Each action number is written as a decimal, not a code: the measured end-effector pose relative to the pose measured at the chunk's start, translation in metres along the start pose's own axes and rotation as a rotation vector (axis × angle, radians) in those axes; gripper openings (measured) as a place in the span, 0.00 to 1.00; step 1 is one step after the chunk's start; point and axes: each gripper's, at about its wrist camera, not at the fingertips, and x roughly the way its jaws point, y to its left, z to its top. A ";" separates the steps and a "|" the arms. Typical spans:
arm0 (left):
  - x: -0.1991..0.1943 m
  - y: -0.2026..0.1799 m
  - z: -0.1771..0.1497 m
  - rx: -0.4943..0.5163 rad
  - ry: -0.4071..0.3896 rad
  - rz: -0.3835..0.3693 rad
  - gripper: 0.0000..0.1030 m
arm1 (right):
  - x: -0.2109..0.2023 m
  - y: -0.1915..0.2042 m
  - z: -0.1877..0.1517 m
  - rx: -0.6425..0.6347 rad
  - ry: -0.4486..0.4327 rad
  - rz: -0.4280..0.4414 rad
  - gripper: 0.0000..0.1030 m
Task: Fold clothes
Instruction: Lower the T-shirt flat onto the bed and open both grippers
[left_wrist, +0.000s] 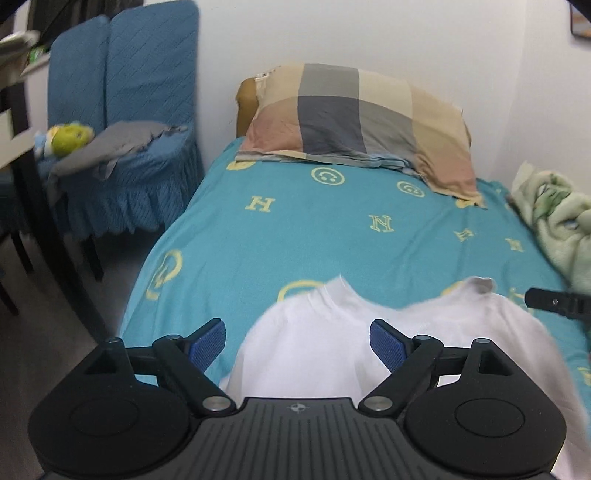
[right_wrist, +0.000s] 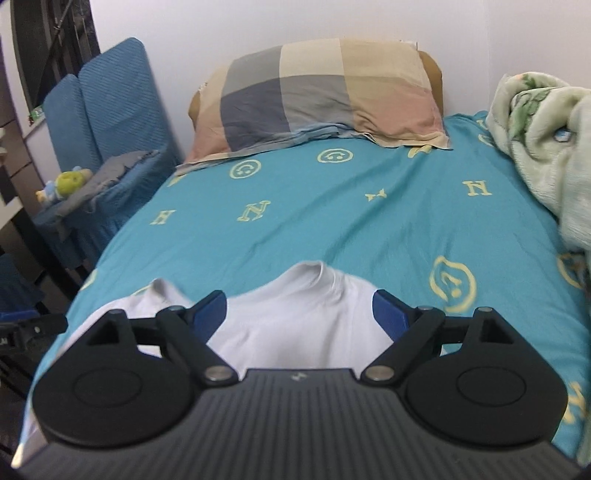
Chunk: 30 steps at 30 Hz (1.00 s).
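Both grippers fill the near edge of their own views, and the jaws of each stand wide apart, with nothing between the blue pads. Under the left gripper (left_wrist: 297, 341) lies a white shirt (left_wrist: 332, 350), spread on the near part of the bed (left_wrist: 295, 229). Its collar side points to the far end, and two raised corners of cloth show at its far edge. The shirt is below the open jaws and lies across the gap between them; whether the pads touch the cloth cannot be told. In the right wrist view, the right gripper (right_wrist: 300, 314) stands over the right part of the same shirt, also with the cloth across the gap between its fingers. The black tip of the other gripper shows at the left edge of this view, beside the shirt.

Around the shirt, the teal sheet with yellow letters and smiling faces is bare up to the checked pillow (left_wrist: 360, 122), which leans on the wall at the far end. A pale green blanket (left_wrist: 557, 229) is heaped at the right side of the bed, apart from the shirt. Left of the bed stands a blue covered chair (left_wrist: 122, 122) with a grey cloth (left_wrist: 114, 147) and a yellow-green soft toy (left_wrist: 68, 138) on its seat.
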 end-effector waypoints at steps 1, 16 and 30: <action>-0.014 0.007 -0.006 -0.030 -0.001 -0.007 0.85 | -0.013 0.001 -0.005 0.005 -0.002 0.003 0.85; -0.180 0.143 -0.138 -0.676 0.010 -0.160 0.73 | -0.213 0.016 -0.132 0.154 0.051 0.007 0.80; -0.106 0.154 -0.164 -0.798 0.060 -0.246 0.48 | -0.198 0.032 -0.186 0.181 0.139 0.035 0.11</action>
